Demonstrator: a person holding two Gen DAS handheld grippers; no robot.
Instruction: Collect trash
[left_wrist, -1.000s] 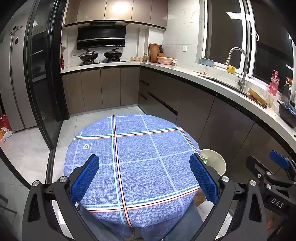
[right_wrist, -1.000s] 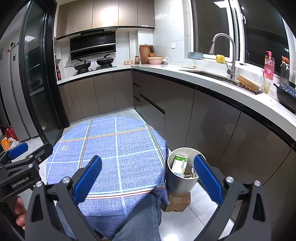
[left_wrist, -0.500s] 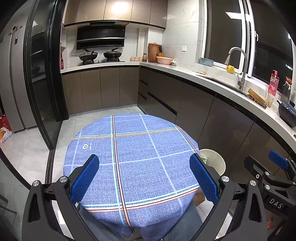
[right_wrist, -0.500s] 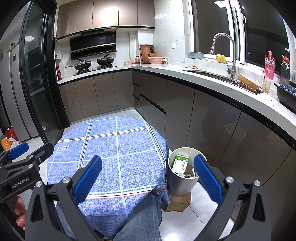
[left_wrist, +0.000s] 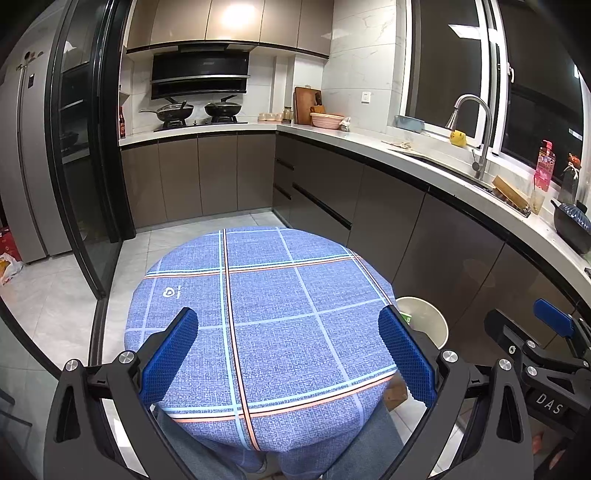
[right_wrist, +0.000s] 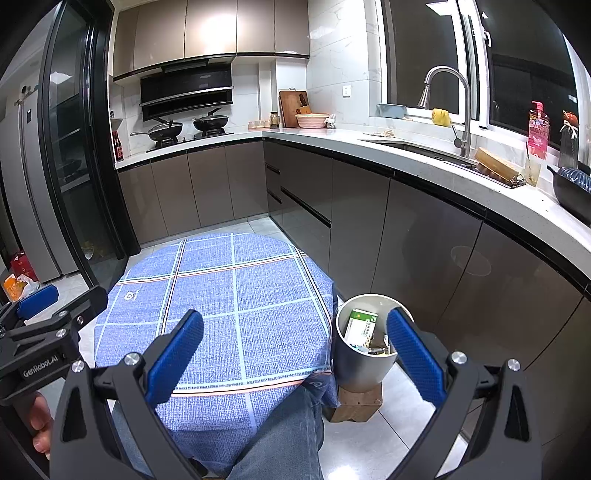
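Observation:
A round table with a blue checked cloth (left_wrist: 266, 314) (right_wrist: 236, 306) stands in front of me with nothing on it. A grey bin (right_wrist: 364, 365) stands on a wooden block to the table's right; it holds a green and white box (right_wrist: 360, 325) and other scraps. Its rim shows in the left wrist view (left_wrist: 424, 317). My left gripper (left_wrist: 288, 354) is open and empty above the table's near half. My right gripper (right_wrist: 295, 354) is open and empty over the table's right edge, its right finger (right_wrist: 413, 354) in front of the bin.
Dark kitchen cabinets (right_wrist: 369, 221) and a white counter with a sink tap (right_wrist: 450, 107) run along the right. A black glass door (left_wrist: 85, 166) and a fridge (left_wrist: 22, 166) stand at the left. My jeans-clad knee (right_wrist: 280, 435) is under the table. Tiled floor surrounds it.

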